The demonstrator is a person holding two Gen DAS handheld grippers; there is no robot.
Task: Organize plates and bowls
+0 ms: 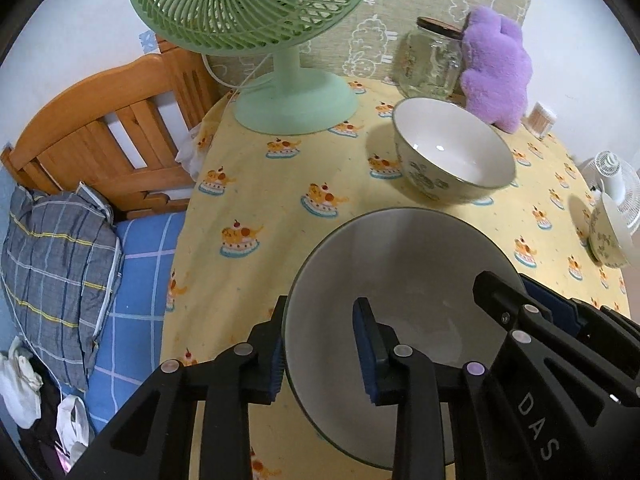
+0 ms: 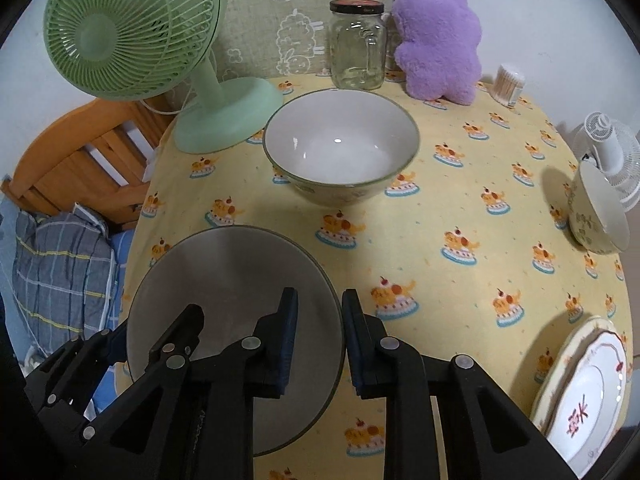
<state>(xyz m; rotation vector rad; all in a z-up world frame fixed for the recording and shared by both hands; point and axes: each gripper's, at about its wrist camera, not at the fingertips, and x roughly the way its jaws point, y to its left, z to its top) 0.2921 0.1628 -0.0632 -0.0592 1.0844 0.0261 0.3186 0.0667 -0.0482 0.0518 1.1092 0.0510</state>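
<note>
A big white bowl (image 1: 400, 280) (image 2: 224, 280) with a dark rim is at the near left part of the yellow table (image 2: 420, 264). Both grippers grip its rim from opposite sides. My left gripper (image 1: 322, 308) is shut on the left rim, one pad inside and one outside. My right gripper (image 2: 320, 294) is shut on the right rim in the same way. A second big bowl (image 1: 452, 152) (image 2: 340, 144) stands upright beyond it. A small flowered bowl (image 1: 608, 240) (image 2: 596, 216) sits at the right edge. A plate (image 2: 584, 392) with red writing lies at the near right.
At the back stand a green fan (image 1: 292, 100) (image 2: 224, 112), a glass jar (image 1: 432, 60) (image 2: 356, 44), a purple plush toy (image 2: 436, 36) and a toothpick holder (image 2: 508, 82). A small white fan (image 2: 608, 152) is off the right edge. A wooden headboard (image 1: 100, 128) and pillow (image 1: 56, 264) lie left.
</note>
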